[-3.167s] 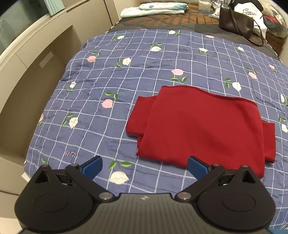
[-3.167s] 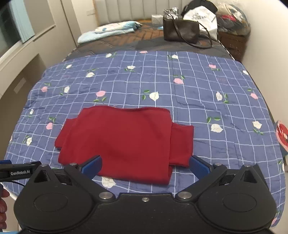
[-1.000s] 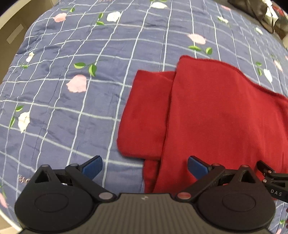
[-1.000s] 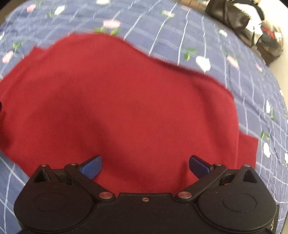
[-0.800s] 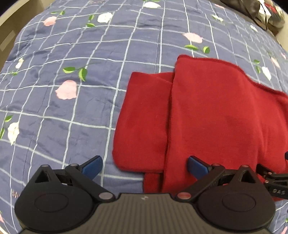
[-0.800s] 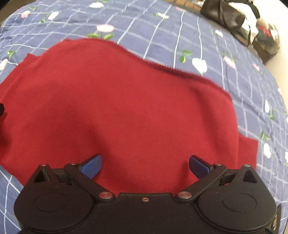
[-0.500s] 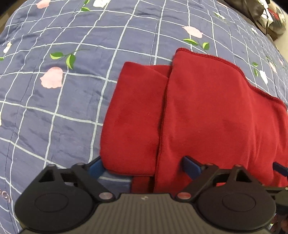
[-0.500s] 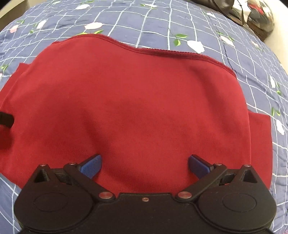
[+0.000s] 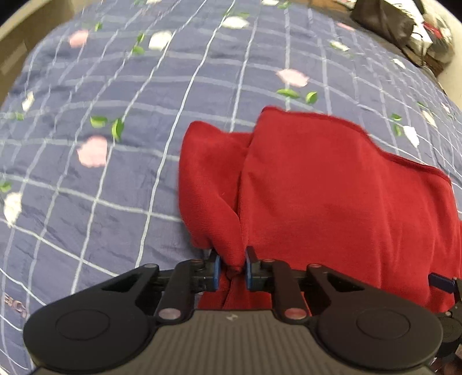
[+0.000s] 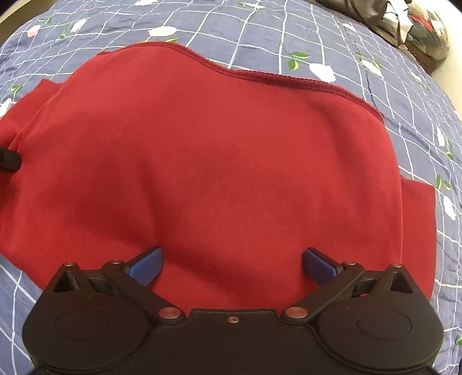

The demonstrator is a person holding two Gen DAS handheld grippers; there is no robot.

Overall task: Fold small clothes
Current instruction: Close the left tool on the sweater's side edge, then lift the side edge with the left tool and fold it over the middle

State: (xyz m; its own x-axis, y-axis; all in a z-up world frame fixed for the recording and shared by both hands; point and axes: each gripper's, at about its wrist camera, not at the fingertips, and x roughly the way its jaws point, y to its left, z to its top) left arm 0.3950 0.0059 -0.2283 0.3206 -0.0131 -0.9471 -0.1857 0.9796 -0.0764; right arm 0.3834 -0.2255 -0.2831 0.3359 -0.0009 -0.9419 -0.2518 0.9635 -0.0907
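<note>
Garment: a red top (image 10: 219,161) is laid flat on the bed (image 9: 121,178), partly folded, with a sleeve (image 9: 210,184) sticking out at its left side and another small flap seen at its right edge.
Left tongs (image 9: 232,271): the jaws are closing, and a bunched near corner of the sleeve is pinched between the blue pads (image 9: 217,269).
Right tongs (image 10: 231,264): spread wide, nothing gripped; they are held low over the near hem of the top, and contact with the cloth cannot be told.
Step judged: the sleeve is probably about to be lifted and laid across the body.
Risk, thin grip: only a small tuck of cloth is caught, so it could be pulled out of the pads once the sleeve is raised.
Risk, extra layers: if the body edge beside the sleeve is caught too, the folded body could be dragged open.
Risk, sliding: with the body not pinned by the right tongs, the whole top could be shifted over the smooth quilt.
Risk, wrinkles: the bunched corner could be carried into the fold as a crease.
Clutter: a dark bag (image 9: 384,20) is seen well apart, at the far side of the bed; no trouble is expected from it.
</note>
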